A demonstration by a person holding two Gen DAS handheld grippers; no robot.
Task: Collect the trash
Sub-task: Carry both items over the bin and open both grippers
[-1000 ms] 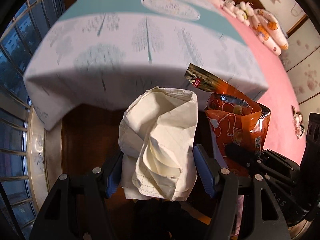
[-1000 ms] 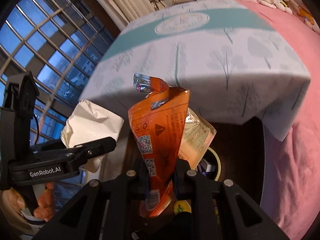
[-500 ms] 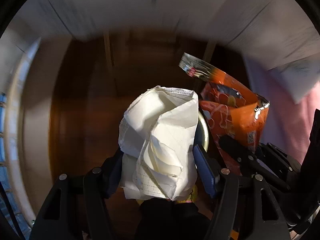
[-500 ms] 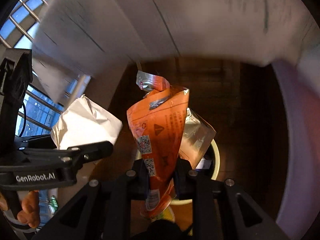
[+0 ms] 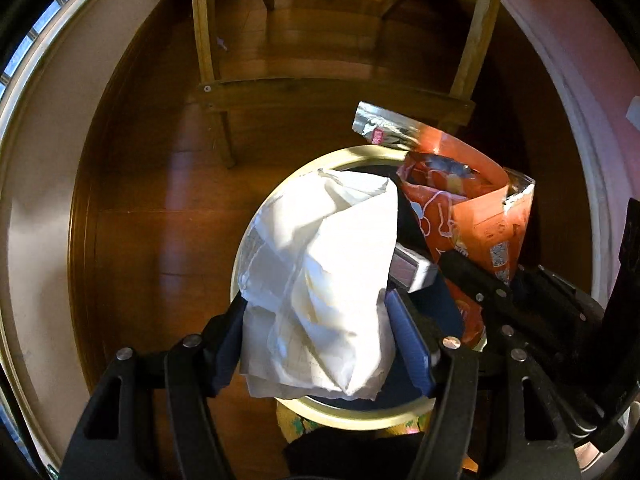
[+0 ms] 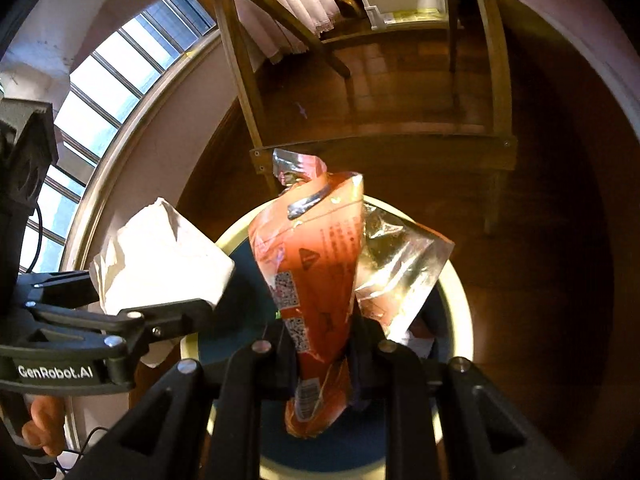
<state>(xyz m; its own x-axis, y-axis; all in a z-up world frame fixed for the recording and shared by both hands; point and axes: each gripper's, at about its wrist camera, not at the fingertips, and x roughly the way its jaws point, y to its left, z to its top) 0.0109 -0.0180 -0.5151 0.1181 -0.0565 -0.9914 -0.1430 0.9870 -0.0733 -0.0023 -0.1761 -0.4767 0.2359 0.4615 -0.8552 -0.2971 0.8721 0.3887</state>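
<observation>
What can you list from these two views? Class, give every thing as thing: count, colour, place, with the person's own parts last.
paper wad: one, white, crumpled, between the left tool's pads, above the bin
snack bag: one, orange with silver lining, torn open, in the right tool, above the bin
bin: one, cream rim, dark liner, on the floor below both tools
small box: one, grey, inside the bin
table frame: one, light wood, beyond the bin
floor: dark brown wood
window: one, barred, far left in the right view
left tool: one, black, blue pads
right tool: one, black
hand: one, on the left tool's grip
</observation>
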